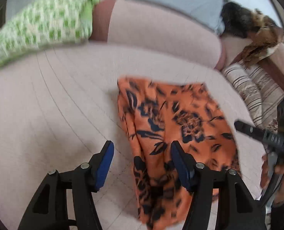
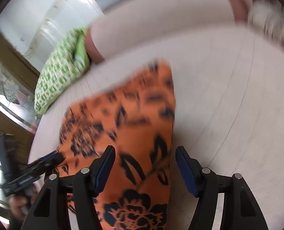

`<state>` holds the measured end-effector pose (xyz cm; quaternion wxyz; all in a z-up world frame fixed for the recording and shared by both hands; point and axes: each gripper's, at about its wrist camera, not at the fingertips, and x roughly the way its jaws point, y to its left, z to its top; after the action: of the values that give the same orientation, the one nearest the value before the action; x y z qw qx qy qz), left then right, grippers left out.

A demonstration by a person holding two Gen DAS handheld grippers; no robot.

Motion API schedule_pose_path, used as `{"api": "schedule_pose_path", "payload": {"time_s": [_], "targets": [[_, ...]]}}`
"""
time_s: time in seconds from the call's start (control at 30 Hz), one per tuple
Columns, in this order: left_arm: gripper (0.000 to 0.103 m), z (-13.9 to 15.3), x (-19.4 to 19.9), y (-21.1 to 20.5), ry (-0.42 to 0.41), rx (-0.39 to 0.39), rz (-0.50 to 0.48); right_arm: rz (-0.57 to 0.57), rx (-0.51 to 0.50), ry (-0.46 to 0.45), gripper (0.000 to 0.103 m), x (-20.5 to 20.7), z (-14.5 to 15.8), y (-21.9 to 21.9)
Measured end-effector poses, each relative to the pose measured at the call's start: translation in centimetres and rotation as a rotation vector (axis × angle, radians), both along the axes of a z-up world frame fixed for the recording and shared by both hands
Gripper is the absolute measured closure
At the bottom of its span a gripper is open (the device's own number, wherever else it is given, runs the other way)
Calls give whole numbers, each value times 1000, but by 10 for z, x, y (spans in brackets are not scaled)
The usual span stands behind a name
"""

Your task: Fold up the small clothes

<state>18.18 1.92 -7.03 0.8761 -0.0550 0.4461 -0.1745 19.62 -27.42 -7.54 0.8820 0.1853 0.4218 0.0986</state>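
Observation:
An orange garment with a dark floral print (image 1: pixel 172 122) lies spread flat on the pale pink seat (image 1: pixel 55 105). My left gripper (image 1: pixel 142 145) hovers open over the garment's near left edge, and its blue pads press on nothing. In the right wrist view the same garment (image 2: pixel 134 126) runs away from me. My right gripper (image 2: pixel 145 150) stands open above its right border, one finger over the cloth and one over bare seat (image 2: pixel 228 105). The right gripper's black fingers (image 1: pixel 257 134) show at the right of the left wrist view. The left gripper's fingers (image 2: pixel 46 161) show at the left of the right wrist view.
A green-and-white checked cushion (image 1: pixel 42 25) leans against the backrest at the far left. A striped cushion (image 1: pixel 257 95), a brown furry item (image 1: pixel 253 28) and a grey cushion (image 1: pixel 180 0) sit at the far right. Wooden window frames (image 2: pixel 11 61) lie beyond the seat's left edge.

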Motion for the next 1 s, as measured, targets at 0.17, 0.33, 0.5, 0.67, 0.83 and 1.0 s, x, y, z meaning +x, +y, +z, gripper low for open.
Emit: {"api": "schedule_pose_path", "payload": {"time_s": [0.17, 0.33, 0.5, 0.67, 0.83, 1.0], "targets": [[41, -15, -7, -19, 24, 35, -44, 163, 187, -5, 22, 17, 2, 16], [36, -54, 6, -22, 127, 78, -1, 109, 326, 152, 17, 45, -48, 4], [36, -49, 3, -34, 75, 151, -10, 135, 248, 30, 13, 60, -13, 6], [27, -37, -11, -33, 67, 173, 45, 38, 168, 120, 11, 78, -43, 0], [26, -12, -36, -36, 4, 213, 56, 49, -36, 29, 11, 11, 9, 24], [18, 18, -81, -32, -98, 247, 104, 18, -244, -66, 0, -74, 47, 41]]}}
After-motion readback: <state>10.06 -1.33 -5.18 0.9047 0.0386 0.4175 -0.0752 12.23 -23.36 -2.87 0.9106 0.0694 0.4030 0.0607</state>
